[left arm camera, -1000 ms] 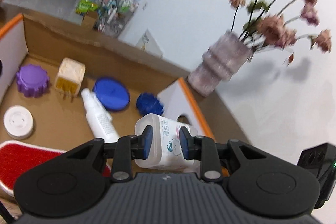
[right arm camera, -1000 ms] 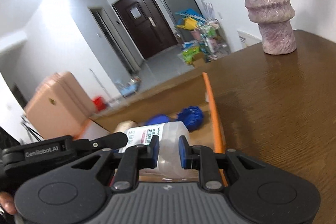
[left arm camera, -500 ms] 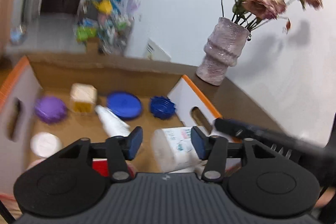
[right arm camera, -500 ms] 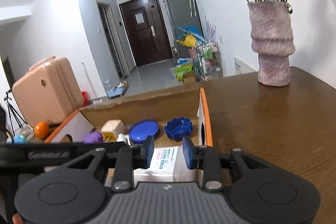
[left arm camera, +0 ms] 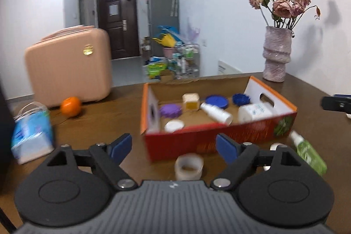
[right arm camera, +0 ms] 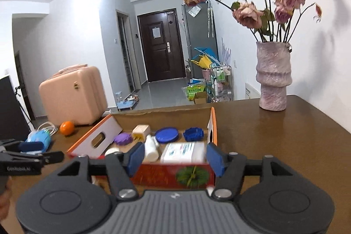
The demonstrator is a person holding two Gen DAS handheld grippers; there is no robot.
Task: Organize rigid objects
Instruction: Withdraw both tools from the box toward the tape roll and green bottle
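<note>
Box [left arm camera: 219,137] sits mid-worktop, holding 7 items; tape roll [left arm camera: 189,166] and green bottle [left arm camera: 308,151] lie outside, by its near wall. Both grippers [left arm camera: 173,147] [right arm camera: 175,158] hover released, empty. Risk: bottle rolling off when pinched.

This is a lived-in home, seen from a dark brown wooden dining table [right arm camera: 274,142]. A textured pink ceramic vase [right arm camera: 273,76] of dried pink roses [right arm camera: 248,14] stands by the white wall. Beyond the table, a tiled hallway leads to a dark brown panelled entrance door [right arm camera: 161,45] beside a tall grey refrigerator [right arm camera: 199,36]; a pale pink hard-shell suitcase [left arm camera: 68,67] and a cluttered wire trolley [right arm camera: 220,82] stand nearby.
</note>
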